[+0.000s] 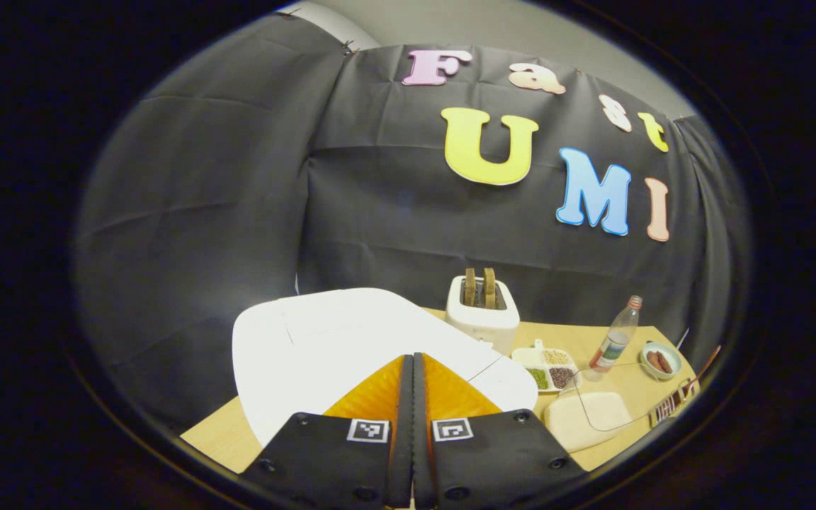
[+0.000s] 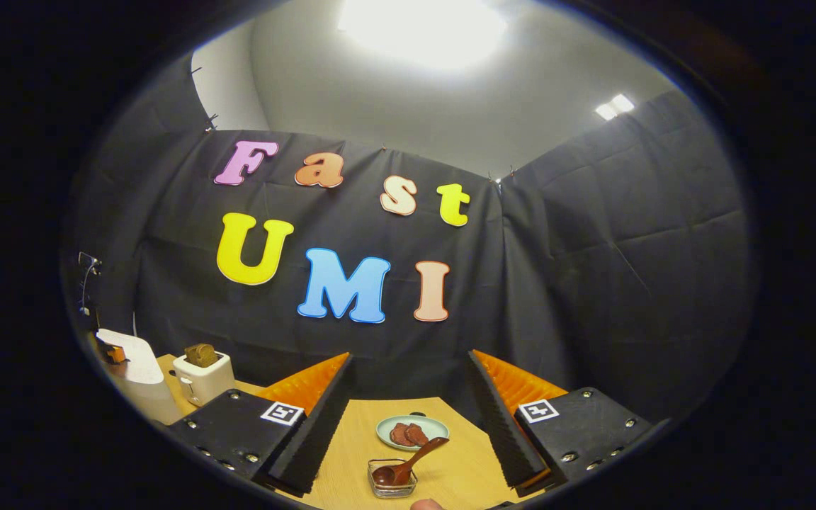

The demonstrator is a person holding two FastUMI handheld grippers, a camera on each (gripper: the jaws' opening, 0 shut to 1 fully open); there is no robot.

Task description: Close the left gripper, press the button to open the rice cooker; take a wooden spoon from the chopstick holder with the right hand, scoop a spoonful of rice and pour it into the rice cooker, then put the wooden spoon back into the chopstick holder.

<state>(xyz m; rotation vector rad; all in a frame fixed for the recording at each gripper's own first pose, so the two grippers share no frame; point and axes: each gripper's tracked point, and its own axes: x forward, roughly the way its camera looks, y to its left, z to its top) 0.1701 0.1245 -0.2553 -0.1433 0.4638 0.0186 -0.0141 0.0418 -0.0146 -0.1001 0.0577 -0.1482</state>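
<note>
The left gripper [image 1: 412, 368] has its fingers pressed flat together with nothing between them, tips over the front of the white cooker [image 1: 330, 347] lid. The lid is down, so the step in hand looks like pressing the release button. That button probably sits just beyond the tips, but the fingers hide it, so I cannot place it. To do it well, keep the fingers closed, come down square and press firmly without sliding off.

The right gripper [image 2: 411, 397] is spread wide and empty. The spoon [image 2: 408, 464] lies just ahead between its fingers, bowl down in a small glass holder [image 2: 392, 479].
</note>
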